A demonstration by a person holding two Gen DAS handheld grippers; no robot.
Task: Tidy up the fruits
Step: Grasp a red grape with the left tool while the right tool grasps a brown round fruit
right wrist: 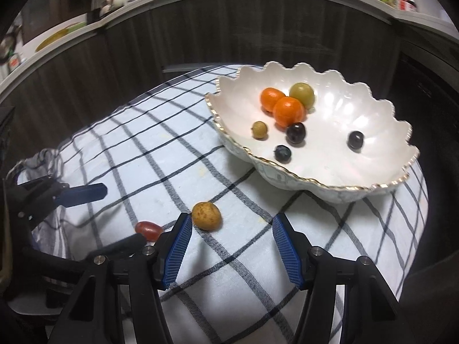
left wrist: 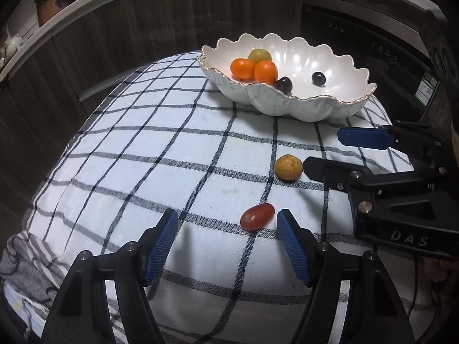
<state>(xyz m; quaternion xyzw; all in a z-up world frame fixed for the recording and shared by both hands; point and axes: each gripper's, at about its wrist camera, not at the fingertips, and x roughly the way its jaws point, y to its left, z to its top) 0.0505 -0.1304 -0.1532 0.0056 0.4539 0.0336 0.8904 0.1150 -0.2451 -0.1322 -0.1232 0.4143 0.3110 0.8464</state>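
1. Both claws, left claw (left wrist: pixel 226 223) and right claw (right wrist: pixel 232 226), gape empty.
2. Red fruit (left wrist: pixel 257 217) and speckled fruit (right wrist: pixel 206 216) lie outside the bowl (right wrist: pixel 373 189) on the surface.
3. Seven fruits already sit inside the bowl.

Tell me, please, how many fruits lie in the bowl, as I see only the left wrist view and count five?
Observer: Seven; the right wrist view adds a small tan fruit and a blueberry, low behind the near rim of the bowl.
Operator: Thanks. Is the right gripper centred on the speckled fruit on the cloth?
Observer: No; the fruit lies just ahead of the fingertip on the left of that view, and the open jaws hold nothing.
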